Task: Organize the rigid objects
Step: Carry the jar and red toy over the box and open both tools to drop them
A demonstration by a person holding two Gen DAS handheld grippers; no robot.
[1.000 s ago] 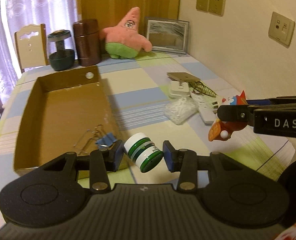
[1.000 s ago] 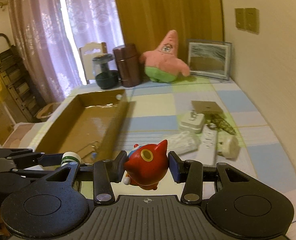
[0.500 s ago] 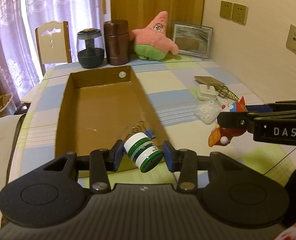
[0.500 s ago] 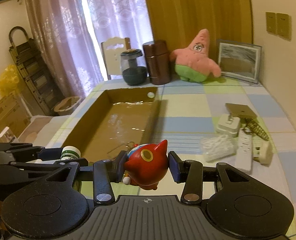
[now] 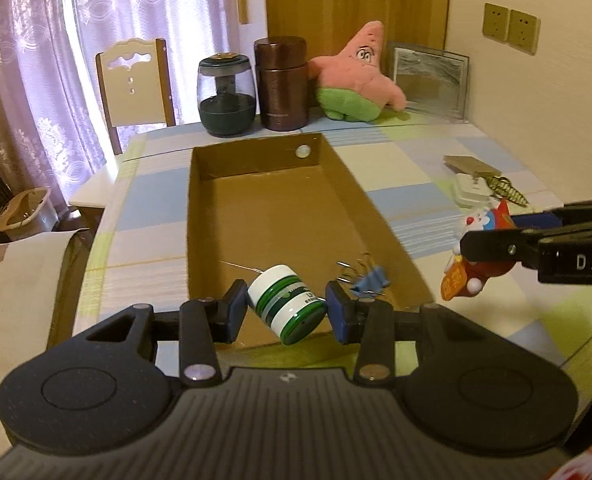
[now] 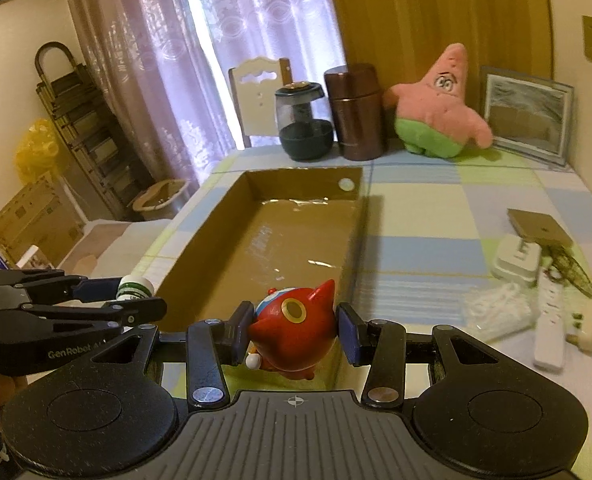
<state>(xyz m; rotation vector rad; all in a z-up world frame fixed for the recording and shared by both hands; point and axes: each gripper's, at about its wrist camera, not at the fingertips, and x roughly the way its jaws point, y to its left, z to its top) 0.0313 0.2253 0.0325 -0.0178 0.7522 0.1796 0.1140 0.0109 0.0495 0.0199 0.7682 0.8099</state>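
The left gripper (image 5: pixel 283 307) is clamped on a white, green-banded plastic jar (image 5: pixel 286 303), tilted, above the near end of the long open brown cardboard box (image 5: pixel 200 216). The right gripper (image 6: pixel 294 334) pinches a red round cartoon figurine (image 6: pixel 292 338) over the box's near right corner. Blue metal binder clips (image 5: pixel 365 284) lie inside the box by its right wall. Beyond, toward the table's right edge, lie a white power strip (image 6: pixel 549 320) and a white plug adapter (image 6: pixel 515 258).
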